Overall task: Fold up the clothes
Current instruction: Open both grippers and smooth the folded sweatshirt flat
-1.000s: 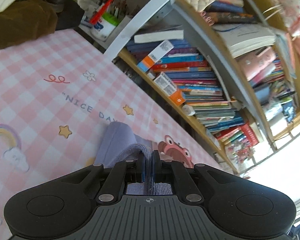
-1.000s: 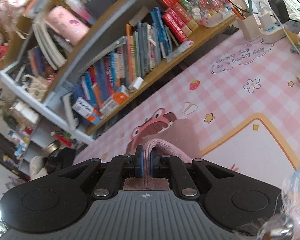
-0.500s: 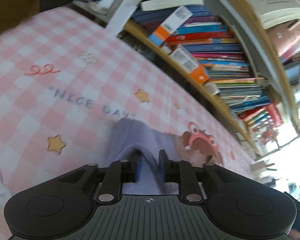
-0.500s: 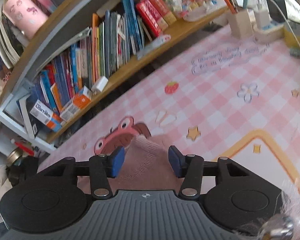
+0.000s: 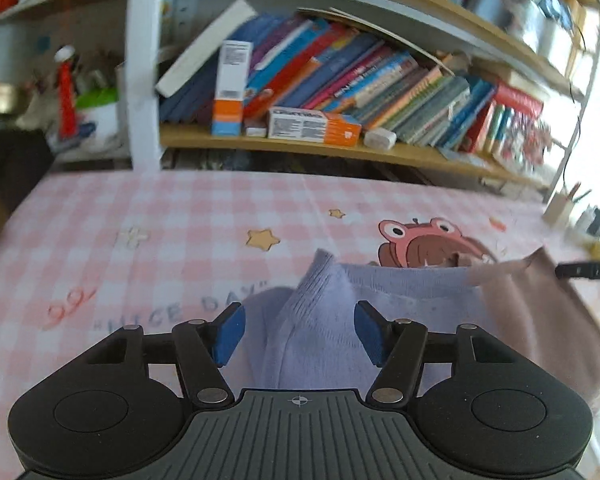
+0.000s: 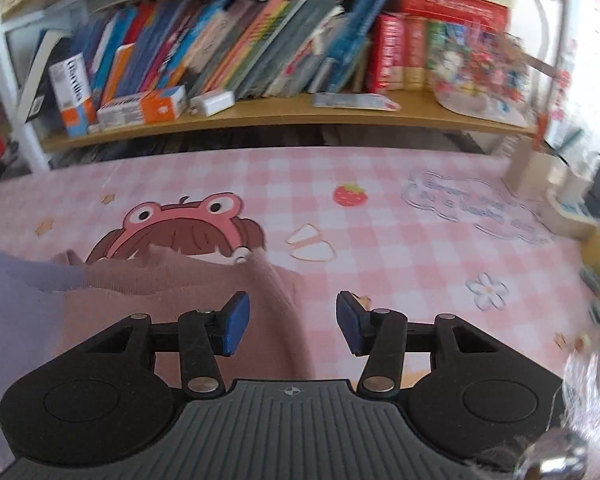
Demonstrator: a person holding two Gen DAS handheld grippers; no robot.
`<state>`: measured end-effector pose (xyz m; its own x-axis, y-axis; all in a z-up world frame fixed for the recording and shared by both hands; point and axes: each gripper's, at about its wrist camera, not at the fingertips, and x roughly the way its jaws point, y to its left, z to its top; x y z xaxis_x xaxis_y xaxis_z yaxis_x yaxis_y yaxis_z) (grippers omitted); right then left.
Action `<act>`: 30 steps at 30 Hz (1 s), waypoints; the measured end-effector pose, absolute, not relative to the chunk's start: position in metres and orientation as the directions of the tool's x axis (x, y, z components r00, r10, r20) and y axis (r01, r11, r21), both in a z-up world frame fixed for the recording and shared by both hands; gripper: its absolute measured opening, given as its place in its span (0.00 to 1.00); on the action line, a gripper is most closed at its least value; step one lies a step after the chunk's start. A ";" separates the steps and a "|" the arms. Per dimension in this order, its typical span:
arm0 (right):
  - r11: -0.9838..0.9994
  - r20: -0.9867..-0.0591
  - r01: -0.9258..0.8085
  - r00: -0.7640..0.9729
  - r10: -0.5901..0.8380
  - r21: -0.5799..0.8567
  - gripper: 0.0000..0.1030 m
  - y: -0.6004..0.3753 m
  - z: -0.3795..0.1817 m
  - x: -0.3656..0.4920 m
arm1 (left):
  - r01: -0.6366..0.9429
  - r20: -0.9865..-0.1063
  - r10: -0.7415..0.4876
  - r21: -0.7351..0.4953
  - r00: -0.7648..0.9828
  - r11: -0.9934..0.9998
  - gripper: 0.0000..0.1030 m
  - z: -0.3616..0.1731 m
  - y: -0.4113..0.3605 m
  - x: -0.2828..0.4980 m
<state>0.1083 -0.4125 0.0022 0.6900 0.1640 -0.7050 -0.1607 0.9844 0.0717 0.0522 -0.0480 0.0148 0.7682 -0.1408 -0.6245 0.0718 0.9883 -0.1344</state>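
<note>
A knit garment lies on the pink checked table mat (image 5: pixel 140 240); its left part is lavender (image 5: pixel 400 292) and its right part dusty pink (image 6: pixel 160 280). My left gripper (image 5: pixel 298 320) hovers low over the lavender end. Its jaws are opening, and a raised fold of lavender knit stands between the blue pads (image 5: pixel 230 334) without touching them. My right gripper (image 6: pixel 291 312) is over the pink end. Its jaws are closing a little, and the garment's right edge runs between the pads (image 6: pixel 236 320), which do not press on it.
A bookshelf (image 5: pixel 340 80) packed with books and small boxes runs along the far side of the table. A pen holder (image 5: pixel 558 210) and chargers stand at the far right corner. Bare mat (image 6: pixel 420 248) stretches to the right of the garment.
Both grippers were shut on the knit fabric a second ago; both have let go and stand open. Both views have rolled level and dropped closer to the table.
</note>
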 end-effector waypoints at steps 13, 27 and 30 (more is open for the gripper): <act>0.981 -0.729 -0.112 0.656 0.193 0.159 0.03 -0.419 -0.013 0.141 | -0.080 -0.701 -0.124 -0.251 0.703 0.965 0.05 -0.015 -0.017 0.101; 0.978 -0.721 -0.052 0.667 0.186 0.203 0.33 -0.433 -0.017 0.138 | -0.087 -0.710 -0.125 -0.255 0.693 0.963 0.33 -0.011 -0.019 0.100; 0.979 -0.703 -0.059 0.687 0.181 0.195 0.41 -0.437 -0.010 0.126 | -0.113 -0.694 -0.057 -0.198 0.717 0.974 0.64 0.001 -0.024 0.087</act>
